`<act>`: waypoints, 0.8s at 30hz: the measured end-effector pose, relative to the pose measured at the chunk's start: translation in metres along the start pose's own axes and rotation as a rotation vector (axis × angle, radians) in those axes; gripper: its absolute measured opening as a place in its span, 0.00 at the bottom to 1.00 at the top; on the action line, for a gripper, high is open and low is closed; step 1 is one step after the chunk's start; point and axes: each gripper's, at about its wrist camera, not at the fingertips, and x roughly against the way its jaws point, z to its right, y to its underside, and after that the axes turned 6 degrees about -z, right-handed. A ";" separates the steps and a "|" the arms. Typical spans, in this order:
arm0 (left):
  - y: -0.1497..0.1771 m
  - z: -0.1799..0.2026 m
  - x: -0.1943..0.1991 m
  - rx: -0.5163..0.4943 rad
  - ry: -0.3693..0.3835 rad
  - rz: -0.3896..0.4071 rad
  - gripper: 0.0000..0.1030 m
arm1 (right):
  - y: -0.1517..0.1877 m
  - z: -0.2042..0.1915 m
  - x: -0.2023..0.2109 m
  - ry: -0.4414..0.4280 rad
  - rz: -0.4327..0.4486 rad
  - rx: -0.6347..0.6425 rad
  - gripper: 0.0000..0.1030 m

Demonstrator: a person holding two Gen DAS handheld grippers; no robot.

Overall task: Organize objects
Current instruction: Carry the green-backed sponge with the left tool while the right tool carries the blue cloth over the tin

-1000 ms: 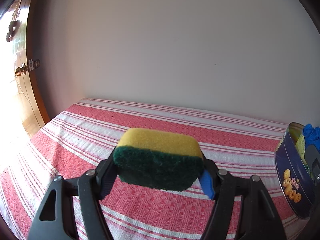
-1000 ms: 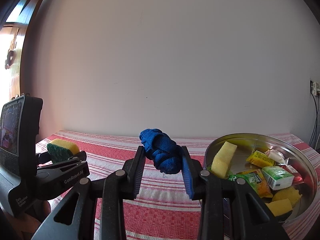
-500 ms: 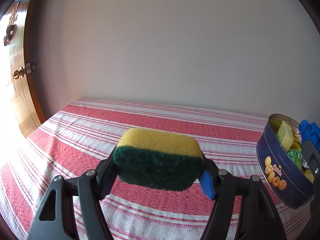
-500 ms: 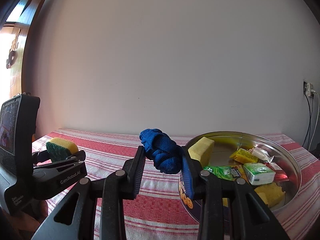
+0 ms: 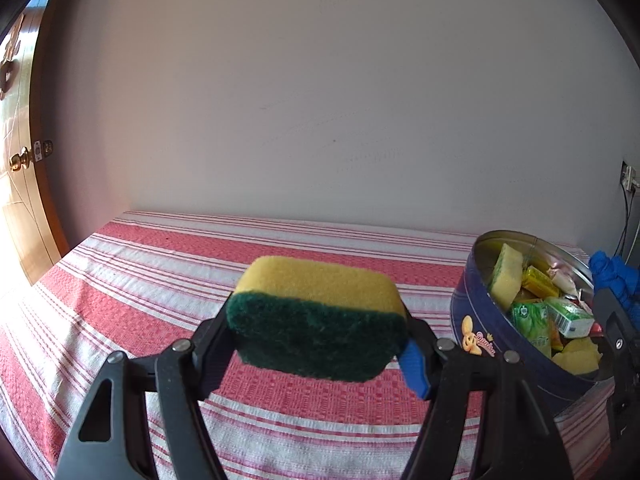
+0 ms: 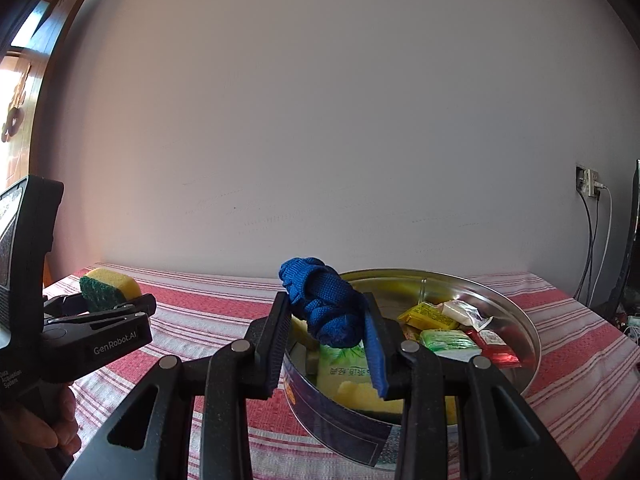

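The left gripper (image 5: 318, 334) was clamped on a yellow-and-green sponge (image 5: 318, 312), held in the air above the red-striped cloth (image 5: 160, 280). The right gripper (image 6: 328, 330) pinched a bundled blue cloth (image 6: 326, 310) over the near rim of the round tin (image 6: 528, 336), which stood on the striped cloth and held packets and sponges. A plain wall (image 6: 320, 120) rose behind; a wooden door (image 5: 20, 200) stood at left. Both grippers pointed level toward the wall, side by side.
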 end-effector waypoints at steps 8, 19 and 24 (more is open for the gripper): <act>-0.009 0.036 0.016 -0.036 0.060 0.036 0.68 | -0.001 0.037 0.004 0.063 0.034 -0.015 0.36; -0.019 0.091 0.022 -0.078 0.127 0.057 0.68 | -0.009 0.097 -0.002 0.178 0.071 -0.043 0.36; -0.022 0.115 0.017 -0.091 0.151 0.043 0.68 | -0.021 0.120 -0.005 0.222 0.075 -0.074 0.36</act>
